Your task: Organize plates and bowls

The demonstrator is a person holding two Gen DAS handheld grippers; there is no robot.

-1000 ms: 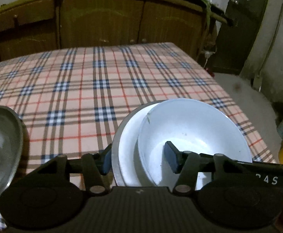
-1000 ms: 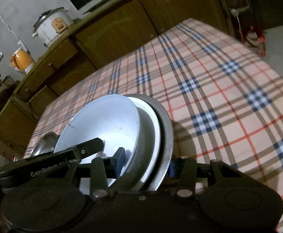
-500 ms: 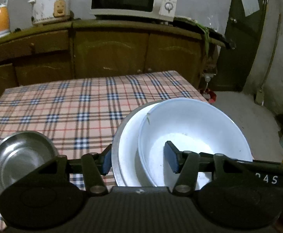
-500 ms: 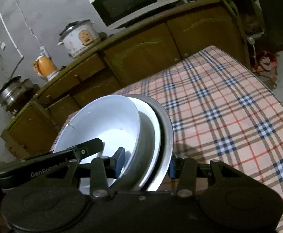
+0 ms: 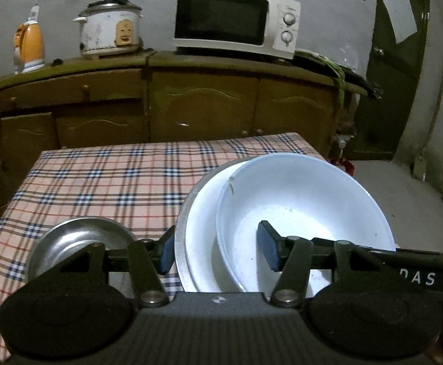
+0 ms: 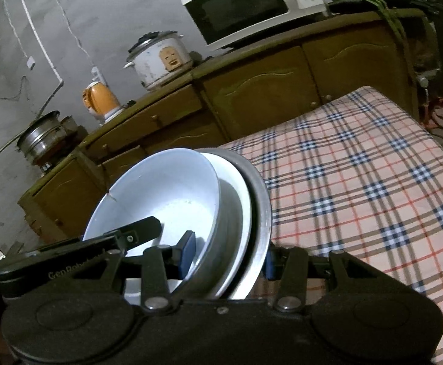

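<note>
**Nested stack of 3 dishes held at both rims, clear of the table**

Behind everything runs a long wooden sideboard (image 5: 203, 103) carrying a microwave (image 5: 236, 27), a rice cooker (image 5: 109, 29) and an orange kettle (image 5: 29, 47). Below it lies the table under a plaid cloth (image 5: 106, 188), with 1 steel bowl (image 5: 78, 245) standing alone near its front edge.

Above the cloth hangs the stack: a white bowl (image 5: 300, 213) inside a white plate (image 5: 203, 231), both inside a steel plate (image 6: 259, 200). It looks stiff, fairly heavy and breakable, with smooth glaze that could slide against metal.

At opposite rims, the left gripper (image 5: 217, 251) and right gripper (image 6: 227, 252) each straddle the edge, 1 pad inside the white bowl, the other outside the steel plate, pinching all 3 layers. That seems the safest hold: gripping only 1 layer would let the others slip. Keeping the stack level matters, since it appears tilted in the right wrist view.
</note>
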